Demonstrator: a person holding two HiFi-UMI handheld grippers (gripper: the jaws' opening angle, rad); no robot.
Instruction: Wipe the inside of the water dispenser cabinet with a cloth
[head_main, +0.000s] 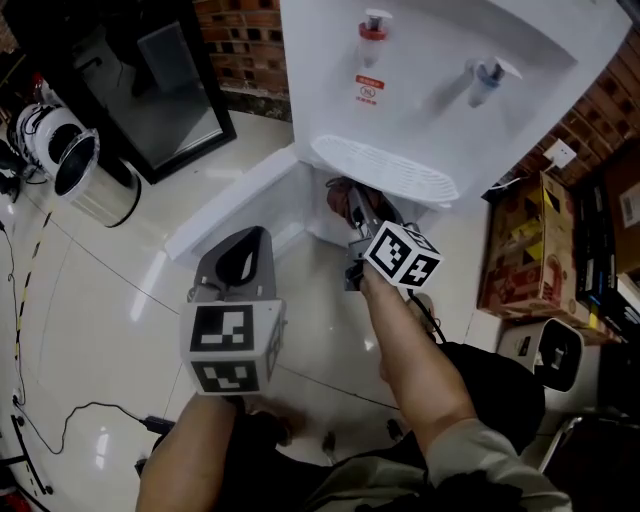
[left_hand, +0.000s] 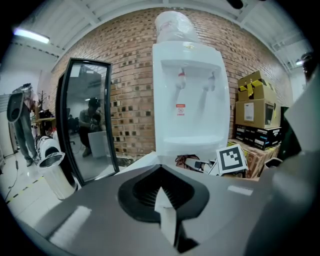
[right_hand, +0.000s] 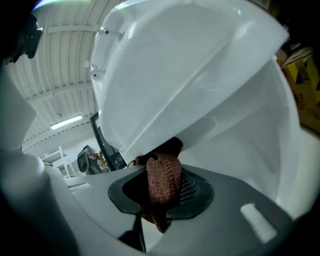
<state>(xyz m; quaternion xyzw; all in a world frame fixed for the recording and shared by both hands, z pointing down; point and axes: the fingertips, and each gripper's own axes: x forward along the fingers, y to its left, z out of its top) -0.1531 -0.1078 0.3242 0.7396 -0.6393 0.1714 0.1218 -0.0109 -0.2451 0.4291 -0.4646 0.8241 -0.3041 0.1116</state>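
The white water dispenser (head_main: 440, 70) stands ahead, its lower cabinet door (head_main: 232, 205) swung open to the left. My right gripper (head_main: 347, 203) reaches into the cabinet opening under the drip tray (head_main: 385, 170), shut on a brown knitted cloth (head_main: 340, 195). In the right gripper view the cloth (right_hand: 162, 180) bunches between the jaws, close against the cabinet's white inner wall (right_hand: 250, 130). My left gripper (head_main: 241, 258) hovers outside in front of the door, shut with nothing in it. In the left gripper view, its closed jaws (left_hand: 167, 212) point at the dispenser (left_hand: 190, 100).
A metal bin (head_main: 80, 170) and a black-framed glass panel (head_main: 170, 90) stand to the left. Cardboard boxes (head_main: 520, 250) sit right of the dispenser, by a brick wall (head_main: 245, 45). A cable (head_main: 60, 420) trails over the glossy tiled floor at the lower left.
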